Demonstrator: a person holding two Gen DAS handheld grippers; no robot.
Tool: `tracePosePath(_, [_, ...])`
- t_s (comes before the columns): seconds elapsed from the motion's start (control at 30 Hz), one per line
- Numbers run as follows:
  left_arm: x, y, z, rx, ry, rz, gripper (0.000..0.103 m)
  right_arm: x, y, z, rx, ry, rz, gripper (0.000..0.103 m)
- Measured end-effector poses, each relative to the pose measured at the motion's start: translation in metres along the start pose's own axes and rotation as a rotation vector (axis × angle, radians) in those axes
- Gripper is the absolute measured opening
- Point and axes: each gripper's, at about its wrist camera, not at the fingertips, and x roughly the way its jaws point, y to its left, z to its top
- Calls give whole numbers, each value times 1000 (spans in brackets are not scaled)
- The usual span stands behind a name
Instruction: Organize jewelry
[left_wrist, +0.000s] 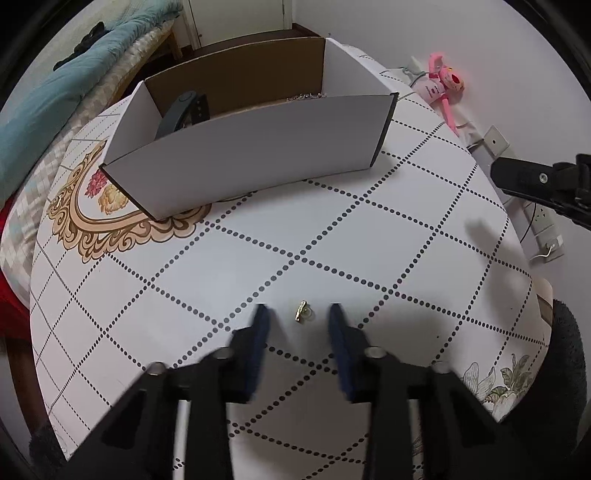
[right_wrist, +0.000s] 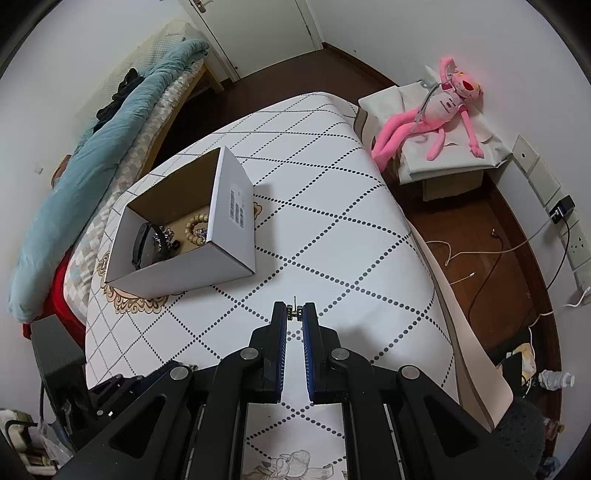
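Note:
A small gold earring (left_wrist: 301, 312) lies on the white dotted tablecloth (left_wrist: 369, 240), between the blue pads of my left gripper (left_wrist: 298, 309). The jaws stand apart on either side of it and neither pad touches it. My right gripper (right_wrist: 295, 307) hovers over the cloth, shut on another small gold earring (right_wrist: 295, 314) whose pin sticks out past the tips. The white cardboard box (left_wrist: 251, 155) (right_wrist: 177, 273) stands open beyond both grippers. Inside it are a dark watch band (right_wrist: 142, 245), a bead bracelet (right_wrist: 195, 229) and other pieces.
The table's right edge (right_wrist: 417, 236) drops to a wooden floor with loose cables (right_wrist: 480, 251). A pink plush toy (right_wrist: 443, 107) lies on a covered box at the right. A bed with a teal blanket (right_wrist: 92, 155) runs along the left.

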Motion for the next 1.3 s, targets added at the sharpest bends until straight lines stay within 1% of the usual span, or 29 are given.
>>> tracePosePath(0.07, [0,-1,1,16,-4,11,7,1,1,0,-1,0,3,9])
tracePosePath(0.1, [1,-3,2,24,-4,13,5,1,1,-1,0,0,4,9])
tracePosePath(0.23, [1,-2,3,37,-13,23,5,3,3,-3,-2,5,9,9])
tracePosePath(0.37, [2,-1,5,22,-14,8,5,0,5,-5,-12,5,15,9])
tracePosePath(0.5, [-6,3,7,-7,-18,-29,5,-8,9,0,-17,-8,28,9])
tracePosePath(0.57, [-24,9,13,-42,-35,-76,5,-16,14,6,-26,-18,44,9])
tracePosePath(0.63, [-46,18,25,-84,-62,-124,5,-22,24,19,-41,-22,73,9])
tracePosePath(0.7, [-70,31,46,-117,-101,-161,5,-25,36,33,-61,-26,97,9])
tracePosePath(0.8, [-90,54,81,-157,-136,-185,5,-16,62,63,-99,-15,134,9])
tracePosePath(0.87, [-92,67,103,-178,-137,-189,5,-4,77,80,-122,15,151,9])
tracePosePath(0.93, [-86,79,126,-203,-125,-182,5,12,93,97,-147,49,153,9])
tracePosePath(1.03, [-70,97,152,-244,-74,-178,6,36,111,115,-185,117,128,9])
tracePosePath(1.1, [-60,106,160,-276,-36,-139,7,50,118,123,-195,160,97,9])
tracePosePath(1.2, [-50,115,166,-286,3,-90,7,66,120,131,-202,219,58,10])
tracePosePath(1.27, [-46,120,169,-285,8,-69,9,70,120,134,-209,240,41,20])
tracePosePath(1.3, [-46,122,170,-282,7,-56,11,70,119,134,-208,246,38,34])
